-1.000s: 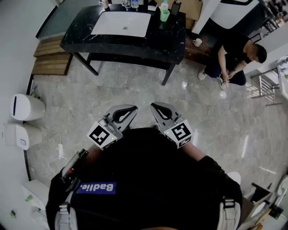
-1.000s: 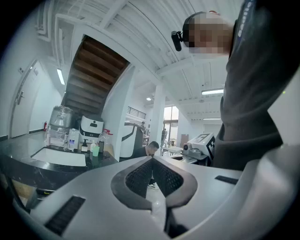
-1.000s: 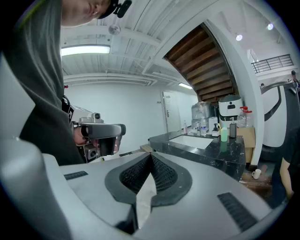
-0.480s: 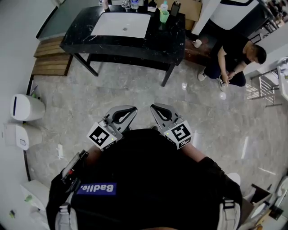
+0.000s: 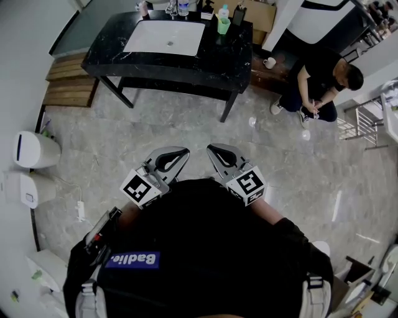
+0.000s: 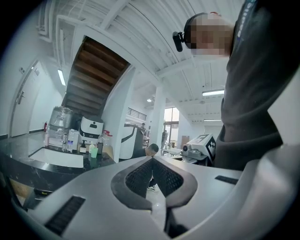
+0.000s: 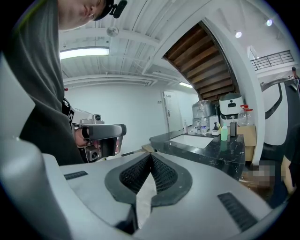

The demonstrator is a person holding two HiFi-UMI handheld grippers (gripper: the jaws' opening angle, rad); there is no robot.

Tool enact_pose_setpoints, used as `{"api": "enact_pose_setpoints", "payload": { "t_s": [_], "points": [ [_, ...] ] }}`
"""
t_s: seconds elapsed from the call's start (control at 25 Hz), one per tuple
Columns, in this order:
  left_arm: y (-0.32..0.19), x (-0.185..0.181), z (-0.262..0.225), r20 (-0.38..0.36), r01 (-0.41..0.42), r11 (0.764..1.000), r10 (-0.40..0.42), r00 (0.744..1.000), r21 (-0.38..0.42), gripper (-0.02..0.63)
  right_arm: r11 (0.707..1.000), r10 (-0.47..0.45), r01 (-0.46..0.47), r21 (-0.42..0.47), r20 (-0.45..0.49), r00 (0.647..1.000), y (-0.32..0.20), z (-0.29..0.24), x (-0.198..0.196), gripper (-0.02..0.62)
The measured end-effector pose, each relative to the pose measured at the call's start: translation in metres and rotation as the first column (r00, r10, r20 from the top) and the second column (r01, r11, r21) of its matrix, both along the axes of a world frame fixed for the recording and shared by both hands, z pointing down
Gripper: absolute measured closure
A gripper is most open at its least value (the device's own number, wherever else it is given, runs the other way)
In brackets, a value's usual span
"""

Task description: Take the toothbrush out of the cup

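A small green cup (image 5: 223, 25) stands at the back right of a black marble counter (image 5: 230, 59) with a white sink (image 5: 164, 37). The cup (image 6: 93, 152) is tiny in the left gripper view and also shows as the green cup (image 7: 224, 133) in the right gripper view. The toothbrush is too small to make out. My left gripper (image 5: 185, 151) and right gripper (image 5: 211, 149) are held close to my chest, far from the counter. Both are shut with nothing in them. The left gripper (image 6: 152, 158) and right gripper (image 7: 150, 154) have their tips touching.
Bottles and a dispenser (image 5: 177, 7) line the back of the counter. A person (image 5: 320, 77) crouches on the floor at the right, near a white mug (image 5: 270, 62). A white bin (image 5: 34, 149) and wooden steps (image 5: 68, 81) are at the left. Grey tiled floor (image 5: 186, 124) lies between me and the counter.
The counter and the crouching person sit slightly higher in the head view than before. Both grippers have stayed shut at my chest.
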State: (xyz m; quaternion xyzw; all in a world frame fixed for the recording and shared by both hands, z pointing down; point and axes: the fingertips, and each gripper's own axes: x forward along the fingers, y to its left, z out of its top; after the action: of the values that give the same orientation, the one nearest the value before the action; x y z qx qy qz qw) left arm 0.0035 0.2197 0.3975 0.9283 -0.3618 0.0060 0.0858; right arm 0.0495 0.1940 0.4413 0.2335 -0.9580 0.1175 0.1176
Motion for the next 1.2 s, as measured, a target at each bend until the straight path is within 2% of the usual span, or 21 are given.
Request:
{"api": "enact_pose_setpoints", "payload": {
  "t_s": [0.4,0.56,0.72,0.88,1.2],
  "points": [
    [-0.012,0.022,0.003,-0.001,0.015,1.000,-0.015,1.000,-0.011,0.595,0.999,-0.007,0.007,0.048,0.001,1.000,-0.018,-0.010,0.023,0.583],
    [-0.016,0.032,0.000,0.006,0.029,1.000,-0.029,1.000,0.008,0.595,0.998,-0.009,0.008,0.070,0.010,1.000,-0.023,-0.012,0.035,0.583],
    [-0.018,0.038,0.001,0.009,0.058,0.998,-0.058,0.998,0.005,0.595,0.993,-0.024,0.021,0.118,0.026,0.999,-0.028,-0.010,0.043,0.583],
    [-0.021,0.042,0.004,0.012,0.091,0.996,-0.091,0.996,0.000,0.595,0.994,-0.039,0.037,0.107,0.016,0.999,-0.028,-0.007,0.054,0.583],
    [-0.032,0.047,0.008,0.017,0.084,0.996,-0.085,0.996,0.004,0.595,0.996,-0.010,0.010,0.088,0.001,1.000,-0.040,0.001,0.063,0.583]
  ]
}}
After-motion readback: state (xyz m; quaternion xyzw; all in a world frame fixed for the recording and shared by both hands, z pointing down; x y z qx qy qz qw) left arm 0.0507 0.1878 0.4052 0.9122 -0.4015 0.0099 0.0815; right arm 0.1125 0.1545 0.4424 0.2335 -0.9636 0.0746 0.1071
